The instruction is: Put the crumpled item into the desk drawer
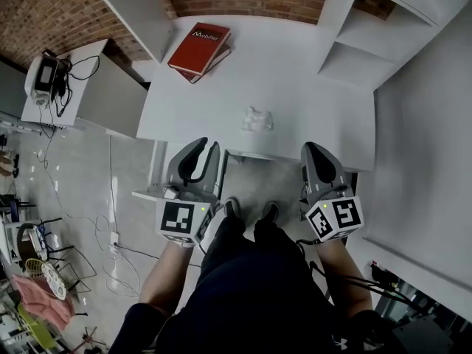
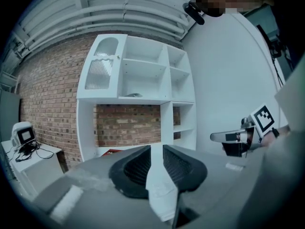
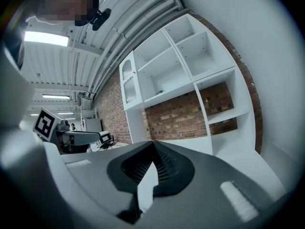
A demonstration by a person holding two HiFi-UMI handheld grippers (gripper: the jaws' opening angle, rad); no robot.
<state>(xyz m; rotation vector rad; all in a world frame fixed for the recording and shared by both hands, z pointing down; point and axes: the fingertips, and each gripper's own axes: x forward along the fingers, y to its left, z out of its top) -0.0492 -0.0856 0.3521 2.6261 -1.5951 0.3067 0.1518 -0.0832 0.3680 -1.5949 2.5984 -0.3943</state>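
Desk point(image 1: 295, 65) in plain white carries the crumpled item point(image 1: 257, 119) toward its near edge, well apart from the red books point(image 1: 200, 48) at far left. The left gripper point(image 1: 209, 145) and the right gripper point(image 1: 311, 148) hang just short of that edge, and the item lies beyond and between them. The left jaws stand a narrow way apart with nothing between them; the right jaws are closed together, empty. The item looks like a thin, pale wad: probably very light, soft and springy, likelier to squash or skid on the smooth top than to resist. A pinch across its bunched middle, with jaws spread wider than the wad, seems the surest hold. Whether the drawer stands open cannot be told.
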